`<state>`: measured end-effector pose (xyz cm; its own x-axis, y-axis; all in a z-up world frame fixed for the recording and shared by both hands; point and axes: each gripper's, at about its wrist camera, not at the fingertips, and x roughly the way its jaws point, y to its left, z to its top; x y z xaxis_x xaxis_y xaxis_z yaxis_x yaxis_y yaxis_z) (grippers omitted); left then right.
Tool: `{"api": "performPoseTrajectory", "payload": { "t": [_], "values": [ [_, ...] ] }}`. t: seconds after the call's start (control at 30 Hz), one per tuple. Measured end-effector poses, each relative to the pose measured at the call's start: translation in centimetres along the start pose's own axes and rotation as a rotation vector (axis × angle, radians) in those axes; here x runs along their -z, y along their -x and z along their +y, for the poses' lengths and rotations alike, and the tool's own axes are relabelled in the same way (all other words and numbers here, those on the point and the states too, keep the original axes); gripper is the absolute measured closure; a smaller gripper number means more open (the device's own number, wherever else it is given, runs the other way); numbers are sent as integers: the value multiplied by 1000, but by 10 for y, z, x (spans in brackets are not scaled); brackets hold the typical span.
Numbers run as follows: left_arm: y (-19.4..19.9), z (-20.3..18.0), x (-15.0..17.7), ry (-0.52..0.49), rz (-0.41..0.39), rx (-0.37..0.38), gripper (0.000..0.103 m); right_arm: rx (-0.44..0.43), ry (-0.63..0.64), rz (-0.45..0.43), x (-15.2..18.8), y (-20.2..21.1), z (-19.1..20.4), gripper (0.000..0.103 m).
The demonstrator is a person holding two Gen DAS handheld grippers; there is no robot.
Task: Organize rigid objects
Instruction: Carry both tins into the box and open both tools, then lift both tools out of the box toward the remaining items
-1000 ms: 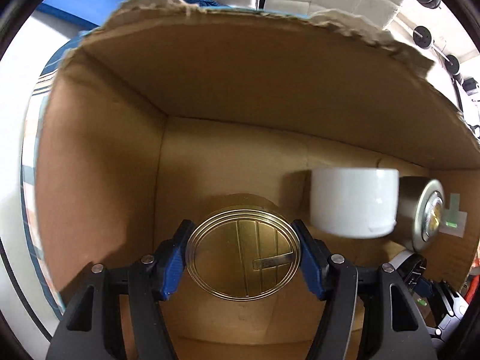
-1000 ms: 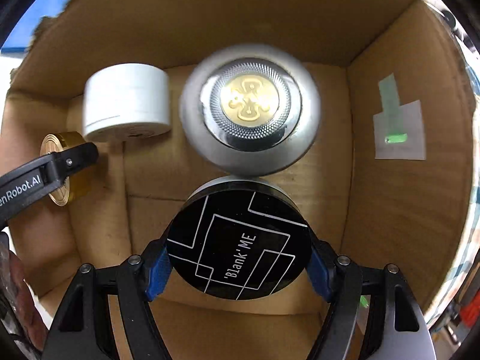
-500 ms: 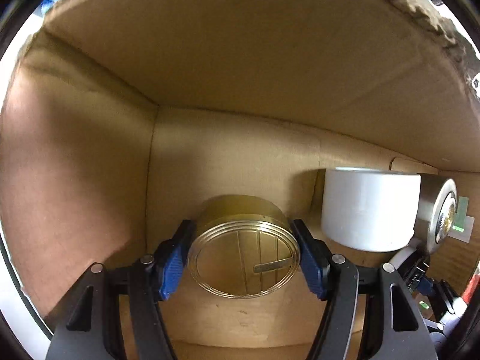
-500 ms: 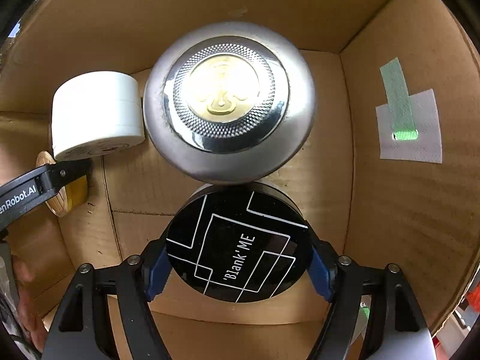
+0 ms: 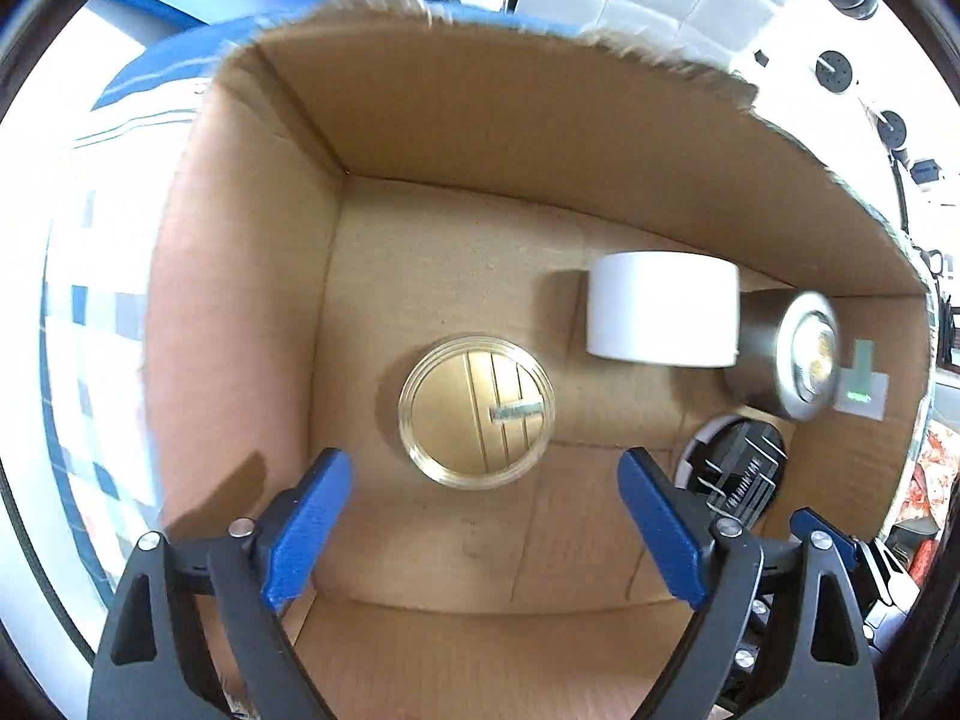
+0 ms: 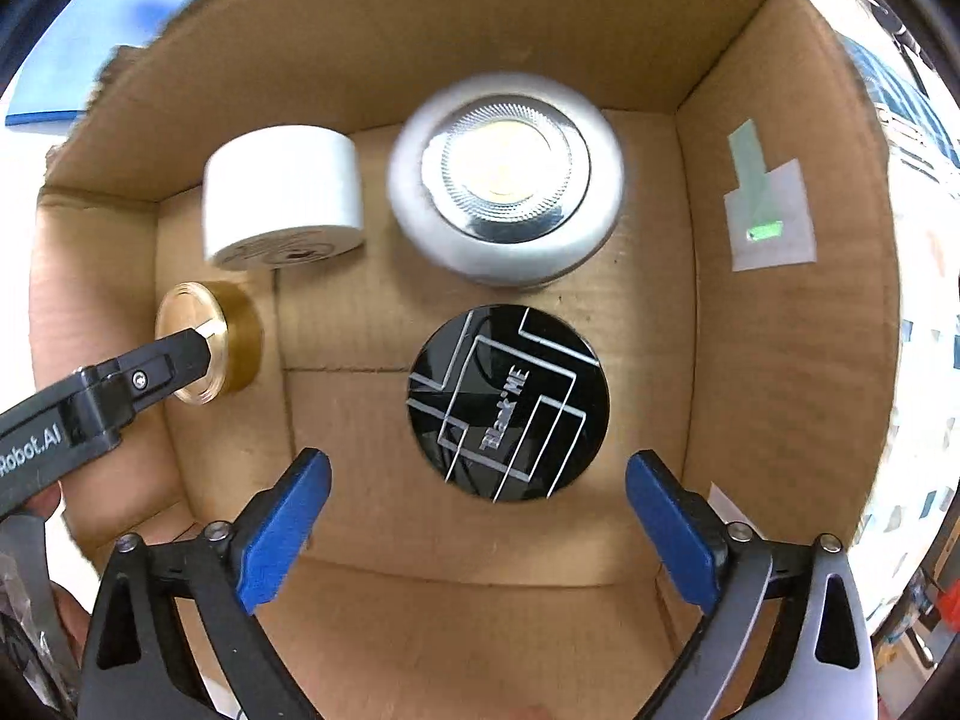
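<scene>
A gold round tin [image 5: 477, 411] stands on the floor of a cardboard box [image 5: 540, 132], apart from my open, empty left gripper [image 5: 483, 522] just above it. The tin also shows in the right wrist view [image 6: 207, 339], partly behind a left finger [image 6: 144, 381]. A black round tin [image 6: 509, 402] marked "Blank ME" lies on the box floor ahead of my open, empty right gripper [image 6: 477, 531]. In the left wrist view the black tin [image 5: 735, 468] is partly hidden by a finger.
A white round container [image 6: 282, 195] and a silver round tin with a gold centre [image 6: 507, 177] stand at the back of the box [image 6: 780, 360]. A taped white label [image 6: 768, 216] is on the right wall. Checkered cloth lies outside.
Both grippers have opened and let go: the gold tin and the black tin now rest on the box floor. Both grippers have pulled back and up.
</scene>
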<state>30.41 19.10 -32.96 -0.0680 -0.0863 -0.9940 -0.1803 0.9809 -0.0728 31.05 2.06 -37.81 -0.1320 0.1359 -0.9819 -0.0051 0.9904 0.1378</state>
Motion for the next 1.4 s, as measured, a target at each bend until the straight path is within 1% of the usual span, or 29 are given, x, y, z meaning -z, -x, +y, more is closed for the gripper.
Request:
{"api": "performPoseTrajectory", "payload": {
  "t": [0.03,0.07,0.2,0.23,0.27,0.3,0.33,0.37,0.43,0.5,0.6,0.67,0.73,0.9,1.1,1.17,1.27,1.4],
  "values": [
    [6,1,5,-4,-7,-4,3,3,3,-8,3,5,2,0],
    [9,0,13,-11,-17,-5,0,5,9,-17,8,10,2,0],
    [30,-7,38,-45,-59,-24,0,8,22,-40,26,25,5,0],
    [35,9,40,-47,-72,-19,0,12,29,-50,30,30,7,0],
    [41,9,48,-47,-89,-12,0,17,36,-65,32,37,8,0],
    [46,12,44,-49,-98,-9,0,19,43,-76,37,42,8,0],
    [53,12,52,-54,-115,-1,0,21,51,-86,41,48,10,0],
    [55,7,45,-58,-129,1,0,23,56,-97,48,52,8,0],
    [68,4,57,-69,-164,-6,0,24,63,-121,56,61,9,0],
    [80,2,65,-70,-193,5,0,18,68,-150,68,74,8,0],
    [104,-4,80,-87,-235,6,0,23,73,-187,79,105,5,0],
    [117,-6,91,-92,-266,-7,0,30,81,-212,90,110,6,0],
    [126,-5,101,-87,-290,1,0,26,86,-232,100,121,4,0],
    [145,-3,123,-85,-330,3,0,17,96,-285,123,149,0,0],
    [166,-11,143,-105,-372,-4,0,-17,124,-315,145,172,0,0],
    [169,-14,147,-105,-383,-16,0,-27,133,-322,150,177,-1,0],
    [174,-20,151,-102,-388,-11,0,-40,133,-331,153,182,-6,0],
    [177,-41,153,-124,-393,-20,0,-60,110,-332,154,185,-25,0]
  ]
}}
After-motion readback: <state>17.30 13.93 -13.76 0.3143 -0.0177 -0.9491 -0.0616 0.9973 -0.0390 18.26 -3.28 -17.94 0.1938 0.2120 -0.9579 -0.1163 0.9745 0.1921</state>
